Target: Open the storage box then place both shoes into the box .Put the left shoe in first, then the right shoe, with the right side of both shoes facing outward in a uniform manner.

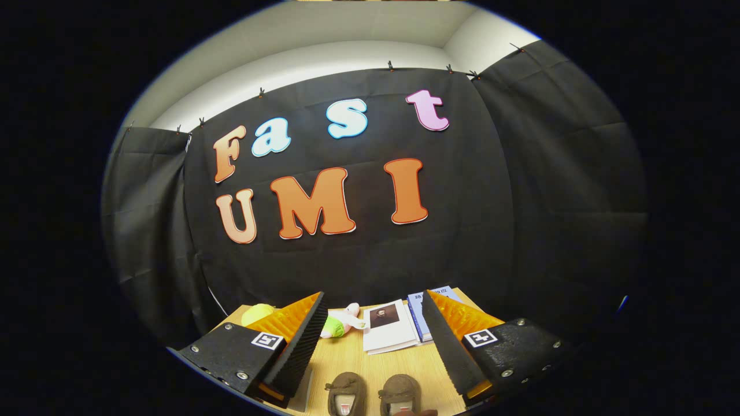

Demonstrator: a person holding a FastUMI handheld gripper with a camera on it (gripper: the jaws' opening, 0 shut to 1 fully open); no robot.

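Note:
Two brown slipper-like shoes stand side by side on the wooden table (347, 361), toes pointing away from me: the left shoe (343, 390) and the right shoe (399, 392). They lie low between my fingers, partly cut off. My gripper (373, 309) is open, held well above the table, with nothing between its fingers. The left finger (300, 341) and the right finger (448, 341) stand wide apart on either side of the shoes.
Beyond the shoes, at the table's far edge, lie a white booklet (390, 332) and a blue book (421, 315). A small plush toy (341, 323) and a yellow-green object (257, 314) sit near the left finger. A grey flat edge (302, 396) shows beside the left shoe.

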